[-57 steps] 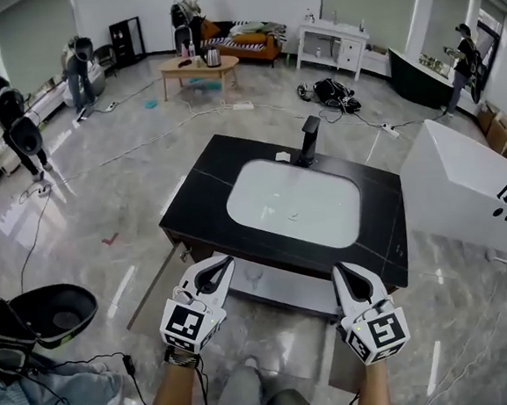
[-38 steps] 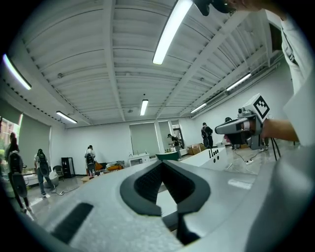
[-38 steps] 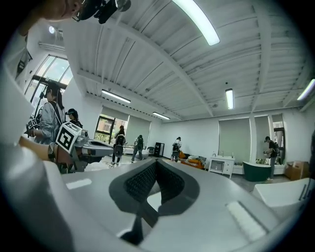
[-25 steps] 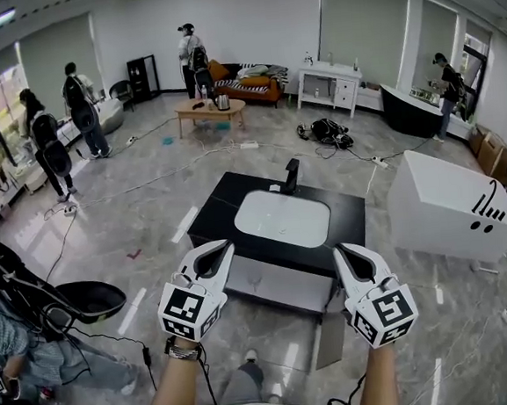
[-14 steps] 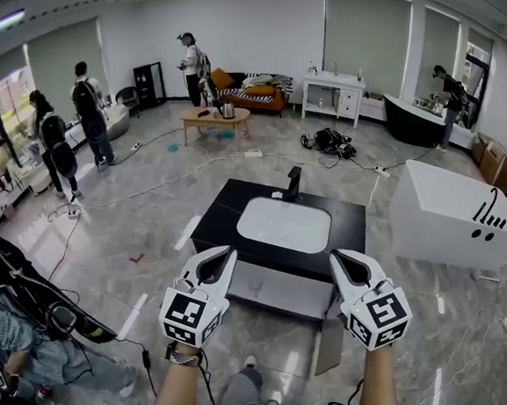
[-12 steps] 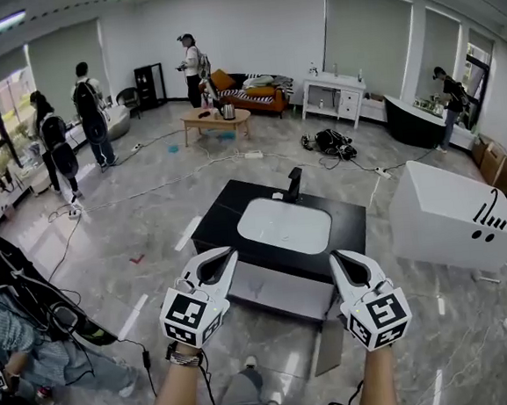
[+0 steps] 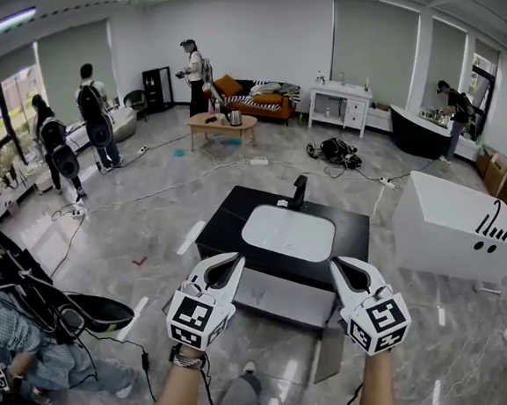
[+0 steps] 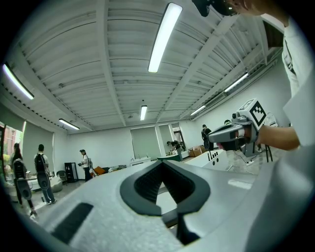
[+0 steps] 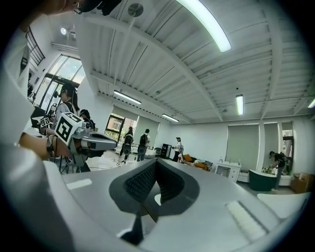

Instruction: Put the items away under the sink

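The sink unit, a black counter [image 7: 225, 229] with a white basin [image 7: 288, 234] and a black faucet [image 7: 299, 190], stands on the floor ahead of me. Below its near edge a grey drawer [image 7: 284, 297] is pulled out, and a door panel [image 7: 328, 351] hangs open beside it. My left gripper [image 7: 234, 261] [image 8: 162, 163] is shut and empty, held level in front of the unit's left side. My right gripper [image 7: 336, 264] [image 9: 156, 163] is likewise shut with nothing in it, level, to the right. No loose items show near the sink.
A large white tub [image 7: 454, 224] stands right of the sink. Cables [image 7: 190, 183] trail over the marble floor. A person sits at lower left beside a black chair [image 7: 91, 312]. Other people stand at the far left and back, near a coffee table [image 7: 222, 123].
The view has pulled back and up since the earliest frame, so the sink looks smaller and farther away. Both grippers stay shut, side by side; the left has risen slightly.
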`<state>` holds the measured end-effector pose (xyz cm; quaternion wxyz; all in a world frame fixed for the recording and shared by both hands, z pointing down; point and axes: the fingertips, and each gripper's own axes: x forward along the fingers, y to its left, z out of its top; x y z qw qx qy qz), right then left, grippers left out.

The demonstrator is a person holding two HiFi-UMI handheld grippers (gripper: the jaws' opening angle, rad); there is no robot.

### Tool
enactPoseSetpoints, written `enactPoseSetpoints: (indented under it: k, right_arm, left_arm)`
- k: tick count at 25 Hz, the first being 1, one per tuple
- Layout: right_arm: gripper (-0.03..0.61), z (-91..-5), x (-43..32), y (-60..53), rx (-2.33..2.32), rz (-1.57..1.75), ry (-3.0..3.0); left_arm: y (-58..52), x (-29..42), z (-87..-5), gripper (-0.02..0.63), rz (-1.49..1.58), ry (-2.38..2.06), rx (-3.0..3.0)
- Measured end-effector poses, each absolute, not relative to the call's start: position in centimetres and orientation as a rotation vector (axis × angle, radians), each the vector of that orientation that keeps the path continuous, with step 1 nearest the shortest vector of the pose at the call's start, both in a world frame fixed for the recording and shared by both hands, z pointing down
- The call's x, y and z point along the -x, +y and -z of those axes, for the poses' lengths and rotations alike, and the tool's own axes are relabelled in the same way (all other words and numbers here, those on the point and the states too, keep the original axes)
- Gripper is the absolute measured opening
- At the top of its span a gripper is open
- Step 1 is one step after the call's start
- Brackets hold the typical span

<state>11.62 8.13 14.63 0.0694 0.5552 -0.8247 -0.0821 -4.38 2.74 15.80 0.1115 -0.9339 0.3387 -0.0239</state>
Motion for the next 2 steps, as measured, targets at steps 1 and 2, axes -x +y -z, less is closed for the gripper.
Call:
enactPoseSetpoints:
  k: [1, 2]
  right_arm:
    - [0.006, -14.58, -11.49, 8.08, -1.669, 0.244, -2.484]
    - [0.006, -14.54, -11.35, 8.04, -1.666, 0.240, -2.486]
  left_arm:
    - [2.71, 4.50, -15.71, 0.006, 0.073, 0.998, 2.743]
    - [2.69, 4.62, -15.63, 0.006, 0.075, 1.001, 2.743]
